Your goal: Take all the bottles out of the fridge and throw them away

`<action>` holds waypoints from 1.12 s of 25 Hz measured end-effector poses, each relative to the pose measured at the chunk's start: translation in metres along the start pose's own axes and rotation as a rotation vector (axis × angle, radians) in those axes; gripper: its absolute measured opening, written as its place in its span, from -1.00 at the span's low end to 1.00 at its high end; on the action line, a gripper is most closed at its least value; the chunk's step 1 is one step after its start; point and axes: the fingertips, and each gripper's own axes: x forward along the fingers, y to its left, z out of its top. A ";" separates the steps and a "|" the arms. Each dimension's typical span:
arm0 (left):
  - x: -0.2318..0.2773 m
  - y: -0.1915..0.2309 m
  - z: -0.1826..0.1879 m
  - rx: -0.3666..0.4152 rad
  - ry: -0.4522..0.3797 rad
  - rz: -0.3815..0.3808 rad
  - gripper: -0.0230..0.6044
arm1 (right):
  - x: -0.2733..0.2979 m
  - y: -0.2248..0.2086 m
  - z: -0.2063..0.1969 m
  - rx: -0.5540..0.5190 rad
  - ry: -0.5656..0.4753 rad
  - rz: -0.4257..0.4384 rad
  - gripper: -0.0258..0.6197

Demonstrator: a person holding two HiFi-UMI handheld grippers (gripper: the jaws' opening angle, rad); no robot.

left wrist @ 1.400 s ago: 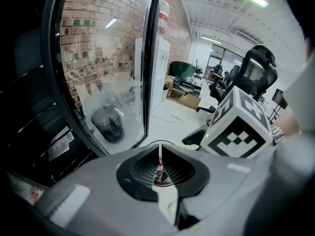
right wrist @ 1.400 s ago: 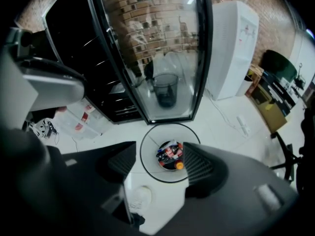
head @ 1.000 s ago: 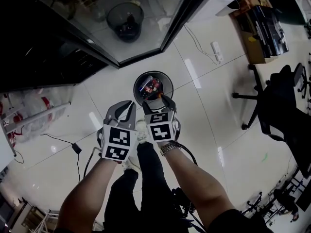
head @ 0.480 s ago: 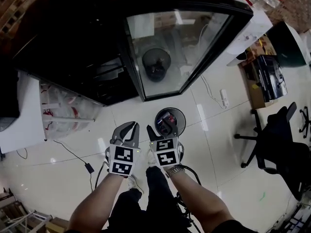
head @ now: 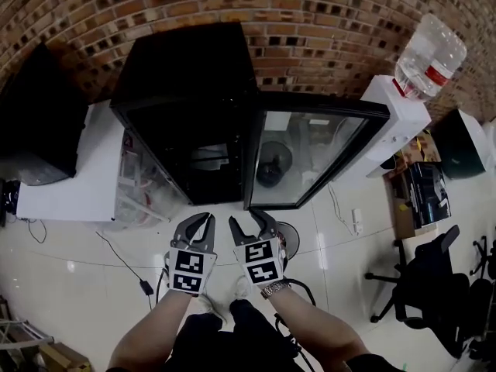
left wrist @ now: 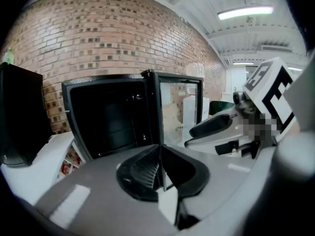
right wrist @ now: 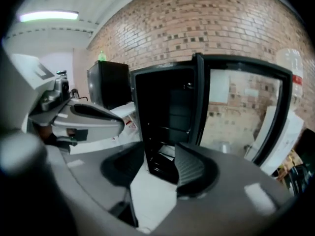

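Note:
A black fridge stands against the brick wall with its glass door swung open to the right. The inside is dark; I see shelves but no bottle in it. Both grippers are held up side by side in front of it, well short of the opening. My left gripper is shut and empty, its pads meeting. My right gripper is open with nothing between its jaws, which have just been closing. The round bin on the floor is partly hidden behind the right gripper.
A white water dispenser carrying a large bottle stands right of the door. A low white unit and a black box are on the left. Office chairs sit at the right, and a cable lies on the tiled floor.
Both grippers have risen from over the bin toward the fridge, and the view has lifted from the floor to the brick wall. The right jaws have narrowed.

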 end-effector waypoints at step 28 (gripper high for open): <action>-0.161 0.063 0.063 0.092 -0.239 -0.015 -0.91 | -0.078 0.129 0.119 -0.128 -0.195 -0.071 -0.92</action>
